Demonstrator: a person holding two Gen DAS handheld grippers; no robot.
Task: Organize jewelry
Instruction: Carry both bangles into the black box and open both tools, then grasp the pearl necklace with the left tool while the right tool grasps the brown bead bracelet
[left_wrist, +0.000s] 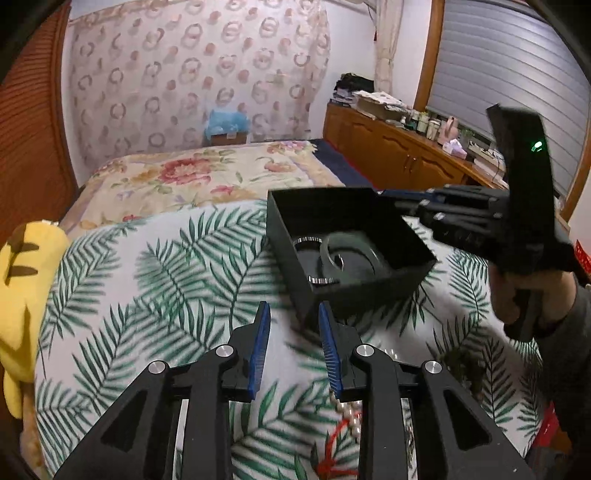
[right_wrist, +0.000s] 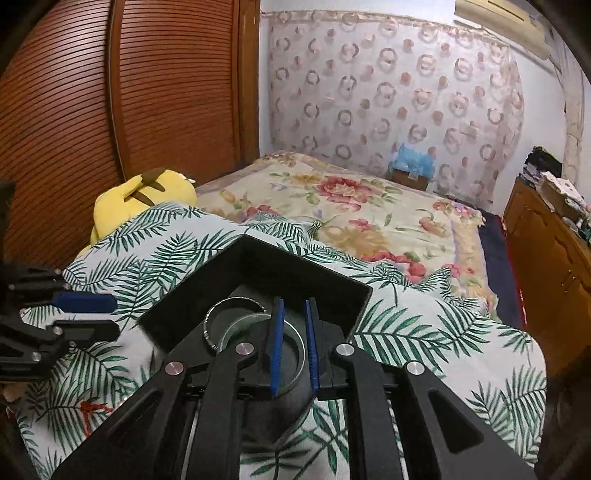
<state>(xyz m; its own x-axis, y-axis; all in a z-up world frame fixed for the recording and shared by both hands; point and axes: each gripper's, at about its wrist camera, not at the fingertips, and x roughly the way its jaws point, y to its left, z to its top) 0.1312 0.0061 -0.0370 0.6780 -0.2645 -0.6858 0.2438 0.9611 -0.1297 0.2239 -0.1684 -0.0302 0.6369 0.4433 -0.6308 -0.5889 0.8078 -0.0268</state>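
A black open box (left_wrist: 354, 243) sits on the palm-leaf cloth (left_wrist: 166, 280); it also shows in the right wrist view (right_wrist: 258, 280). Inside lie a silver bangle (right_wrist: 216, 325), a pale green bangle (left_wrist: 351, 254) and another silver ring (left_wrist: 321, 280). My left gripper (left_wrist: 293, 314) is open and empty, just short of the box's near corner. My right gripper (right_wrist: 293, 306) is open with its fingers over the box, astride the green bangle (right_wrist: 258, 328), touching nothing I can tell. A pearl strand (left_wrist: 349, 417) and a red cord (left_wrist: 332, 439) lie on the cloth under the left gripper.
A yellow plush toy (left_wrist: 22, 295) lies at the cloth's left edge. A floral bedspread (right_wrist: 369, 221) stretches behind. A wooden cabinet (left_wrist: 399, 151) with clutter runs along the right wall. A wooden wardrobe (right_wrist: 110, 110) stands at the left.
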